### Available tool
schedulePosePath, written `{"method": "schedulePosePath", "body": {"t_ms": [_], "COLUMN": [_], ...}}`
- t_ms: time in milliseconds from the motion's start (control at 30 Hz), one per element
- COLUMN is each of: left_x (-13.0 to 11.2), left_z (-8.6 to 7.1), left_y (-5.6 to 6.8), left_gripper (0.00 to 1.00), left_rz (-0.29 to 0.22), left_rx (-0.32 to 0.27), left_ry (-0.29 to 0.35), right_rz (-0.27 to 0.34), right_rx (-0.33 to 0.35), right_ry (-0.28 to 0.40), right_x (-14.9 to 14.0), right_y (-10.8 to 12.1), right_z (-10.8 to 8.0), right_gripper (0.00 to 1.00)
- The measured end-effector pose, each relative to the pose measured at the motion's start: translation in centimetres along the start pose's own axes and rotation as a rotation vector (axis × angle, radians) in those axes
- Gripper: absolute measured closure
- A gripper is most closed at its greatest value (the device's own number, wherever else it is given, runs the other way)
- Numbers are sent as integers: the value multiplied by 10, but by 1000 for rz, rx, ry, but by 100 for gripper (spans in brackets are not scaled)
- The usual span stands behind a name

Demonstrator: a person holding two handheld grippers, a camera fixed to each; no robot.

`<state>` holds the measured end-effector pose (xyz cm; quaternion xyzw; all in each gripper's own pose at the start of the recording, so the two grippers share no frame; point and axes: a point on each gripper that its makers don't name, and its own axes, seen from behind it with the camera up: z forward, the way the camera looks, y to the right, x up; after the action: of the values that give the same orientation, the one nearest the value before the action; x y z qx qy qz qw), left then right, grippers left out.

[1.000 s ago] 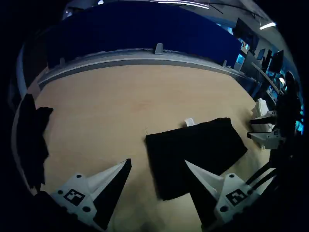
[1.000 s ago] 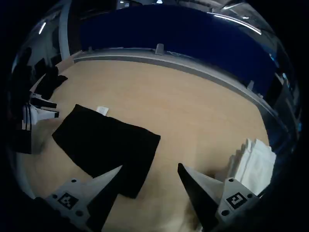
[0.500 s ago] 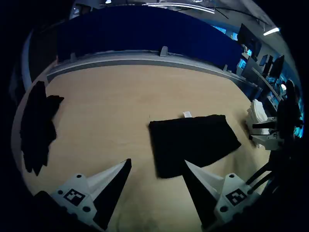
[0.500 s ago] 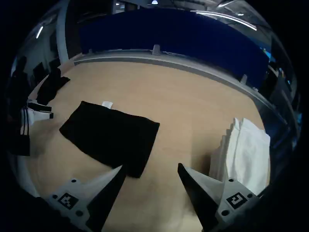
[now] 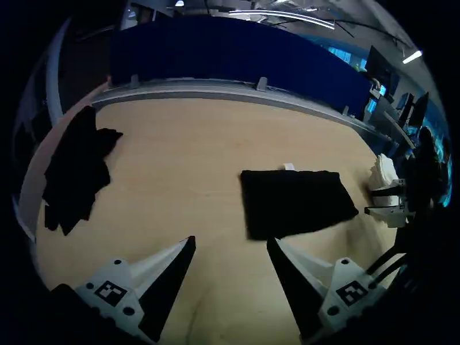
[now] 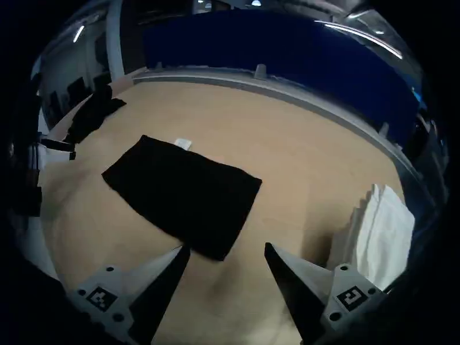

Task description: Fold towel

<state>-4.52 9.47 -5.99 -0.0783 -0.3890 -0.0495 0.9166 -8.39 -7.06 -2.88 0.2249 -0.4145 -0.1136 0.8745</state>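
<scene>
Fingers spread apart and holding nothing, the left gripper and the right gripper hover over a wooden table. Just beyond their fingertips, near the middle of the surface, a black towel lies folded flat, with a white tag at its far edge. A stack of white towels sits by the table's right edge, and a crumpled dark cloth lies by its left edge. A blue partition lines the far edge.
</scene>
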Motion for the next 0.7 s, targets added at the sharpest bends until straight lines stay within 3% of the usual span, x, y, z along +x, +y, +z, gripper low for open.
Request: {"method": "schedulePosePath", "body": {"t_ms": [233, 500, 700], "left_x": [-26, -55, -67], "left_z": [-35, -68, -84], "left_y": [-26, -51, -59], "left_gripper": [8, 8, 8], "left_rz": [-79, -157, -199], "left_rx": [66, 134, 162], "left_ry": [4, 0, -3], "right_rz": [-74, -116, -118], "right_rx": [68, 87, 108], "right_ry": [-31, -82, -111], "right_x": [-11, -26, -34], "right_y": [-13, -11, -10], "right_z": [13, 25, 30], "right_gripper": [4, 23, 39]}}
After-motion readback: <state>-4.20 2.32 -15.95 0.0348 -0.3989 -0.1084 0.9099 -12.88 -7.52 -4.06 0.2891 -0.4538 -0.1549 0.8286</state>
